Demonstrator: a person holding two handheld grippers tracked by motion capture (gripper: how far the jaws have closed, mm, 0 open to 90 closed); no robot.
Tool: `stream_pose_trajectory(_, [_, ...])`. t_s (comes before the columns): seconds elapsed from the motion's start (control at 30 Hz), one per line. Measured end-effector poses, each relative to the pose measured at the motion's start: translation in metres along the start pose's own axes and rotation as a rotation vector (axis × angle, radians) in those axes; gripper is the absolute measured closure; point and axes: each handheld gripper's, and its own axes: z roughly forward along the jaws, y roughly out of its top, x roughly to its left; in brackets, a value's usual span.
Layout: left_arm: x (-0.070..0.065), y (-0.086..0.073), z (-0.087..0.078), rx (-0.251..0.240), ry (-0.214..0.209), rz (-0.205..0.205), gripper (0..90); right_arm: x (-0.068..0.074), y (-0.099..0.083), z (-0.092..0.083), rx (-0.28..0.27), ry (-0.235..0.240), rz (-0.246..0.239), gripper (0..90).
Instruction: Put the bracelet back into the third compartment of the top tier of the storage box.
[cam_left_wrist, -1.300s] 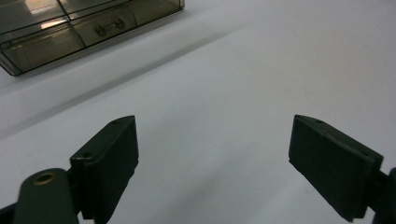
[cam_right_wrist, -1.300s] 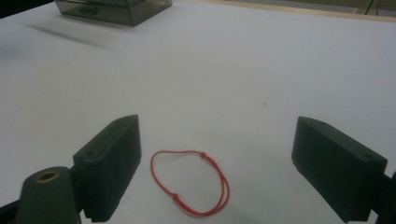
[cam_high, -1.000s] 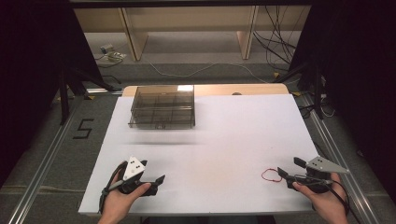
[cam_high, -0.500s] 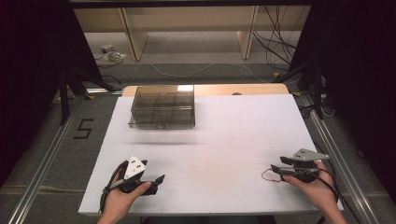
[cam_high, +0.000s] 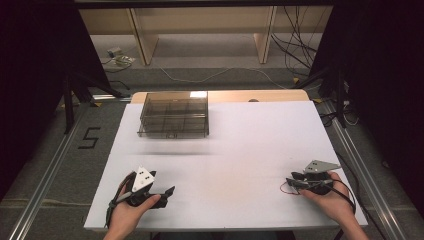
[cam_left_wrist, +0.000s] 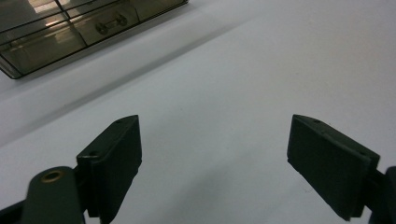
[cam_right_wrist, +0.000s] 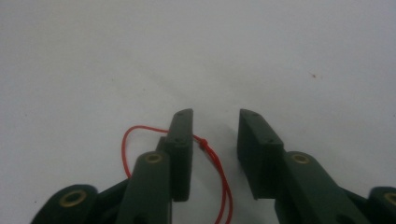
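A thin red thread loop (cam_right_wrist: 124, 151) lies on the white table top (cam_high: 240, 145) near its front right corner. My right gripper (cam_right_wrist: 215, 116) stands over it with its jaws a narrow gap apart. One strand with a small knot runs between them, and the loop bulges out past one jaw. In the high view the right gripper (cam_high: 292, 181) points left, with the thread (cam_high: 284, 189) at its tips. At the front left, my left gripper (cam_high: 169, 191) rests in a hand, and its view shows the left gripper (cam_left_wrist: 215, 126) wide open over bare table.
A clear smoky plastic compartment box (cam_high: 174, 114) sits at the back left of the table, and its corner (cam_left_wrist: 56, 32) appears ahead of the left gripper. Black stands, cables and wooden shelving lie beyond the table's far edge.
My right gripper has slid left to the red thread, and its jaws now straddle one strand. The left gripper has stayed in place.
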Motion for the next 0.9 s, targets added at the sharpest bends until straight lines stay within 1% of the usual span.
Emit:
stream_pose_trajectory(0.07, [0.000, 0.000, 0.000, 0.002, -0.001, 0.001, 17.7, 0.000, -0.001, 0.000, -0.005, 0.005, -0.005, 73.6])
stream_pose_trajectory(0.13, [0.000, 0.000, 0.000, 0.001, 0.000, 0.000, 17.7, 0.001, -0.001, 0.000, -0.006, 0.011, -0.008, 77.9])
stream_pose_trajectory(0.3, [0.000, -0.001, 0.001, 0.000, -0.001, 0.002, 17.8, 0.001, -0.001, 0.000, 0.001, 0.027, -0.010, 86.6])
stream_pose_trajectory(0.53, [-0.001, -0.001, 0.002, 0.001, -0.004, 0.003, 18.0, 0.001, 0.000, 0.000, 0.002, 0.026, 0.001, 87.0])
stream_pose_trajectory(0.6, [0.000, -0.001, 0.001, 0.001, -0.004, 0.001, 18.0, 0.001, 0.000, -0.001, 0.000, 0.030, 0.011, 87.0])
stream_pose_trajectory(0.67, [0.000, -0.001, 0.001, 0.000, -0.003, 0.001, 18.0, 0.000, 0.000, -0.002, -0.013, 0.026, 0.015, 87.0])
stream_pose_trajectory(0.87, [0.000, 0.000, 0.001, -0.004, 0.000, 0.001, 18.0, -0.002, 0.003, -0.009, -0.077, 0.010, 0.045, 87.0])
stream_pose_trajectory(0.9, [0.000, -0.001, 0.001, -0.005, 0.001, 0.000, 18.0, -0.003, 0.003, -0.011, -0.080, 0.009, 0.049, 87.1])
